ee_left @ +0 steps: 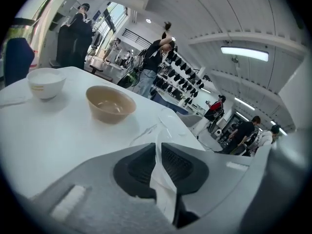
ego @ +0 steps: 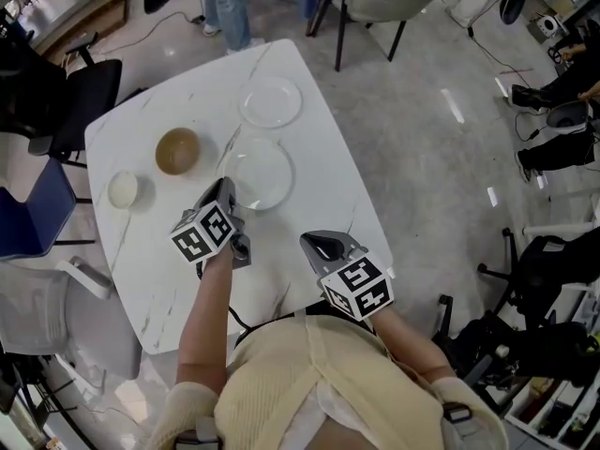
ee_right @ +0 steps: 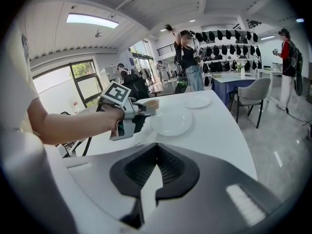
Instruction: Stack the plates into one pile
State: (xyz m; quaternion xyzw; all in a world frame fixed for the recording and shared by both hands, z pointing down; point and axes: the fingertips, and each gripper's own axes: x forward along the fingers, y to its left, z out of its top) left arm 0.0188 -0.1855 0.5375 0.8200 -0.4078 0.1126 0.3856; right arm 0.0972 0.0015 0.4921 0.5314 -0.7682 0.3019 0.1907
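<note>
We judge the stacking not yet begun: the two plates lie apart on the white table, the far plate in the upper middle of the head view and the near plate just below it toward the centre, each flat on the tabletop with bare marble between them. All that is left is the whole job, lifting one plate and setting it on the other. The left gripper sits at the lower-left rim of the near plate, tips right at its edge. In its own view the jaws are pressed together to a thin slit, and we can make out nothing pinched between them, so we take the plate as not gripped. The right gripper hangs at the lower centre of the frame over the near edge of the table, well apart from both plates, its jaws also pressed together and empty. Two other things share the table, a brown bowl to the left of the near plate and a white bowl farther left and lower; neither is part of the pile. Neither lies on the line between the plates, so we see nothing in the way there. A grey chair and a standing person are at the top of the frame, off the table.
</note>
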